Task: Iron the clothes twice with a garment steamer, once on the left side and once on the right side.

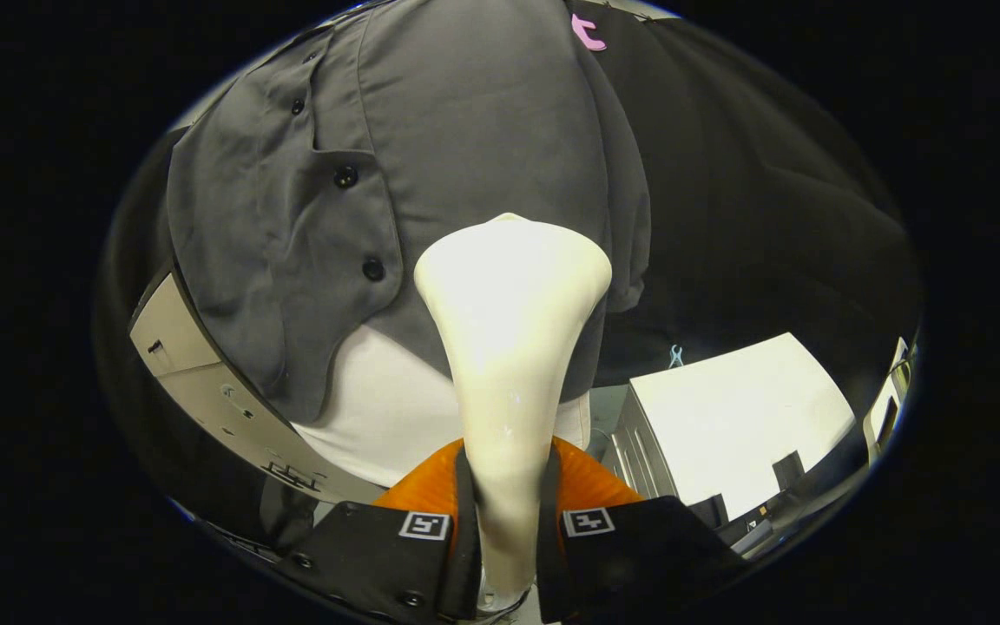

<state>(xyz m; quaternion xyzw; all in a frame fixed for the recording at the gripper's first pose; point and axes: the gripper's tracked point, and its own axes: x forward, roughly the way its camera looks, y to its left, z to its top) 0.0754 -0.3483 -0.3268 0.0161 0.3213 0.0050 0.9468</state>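
Observation:
A cream-white garment steamer (509, 347) stands up between my fingers, its handle clamped by both of them; my gripper (507, 529) is shut on it. Its wide head rests against, or sits very close to, a grey button-front shirt (430, 148) that hangs just beyond. The head covers the lower part of the shirt's right panel, right of the button placket (359, 221). A white garment (378, 408) shows below the grey hem.
A white table (743, 417) stands to the right of the steamer, with small dark items near its edge. A pale panel (205, 382) slants down left of the shirt. The booth's black cloth wall (752, 200) hangs behind.

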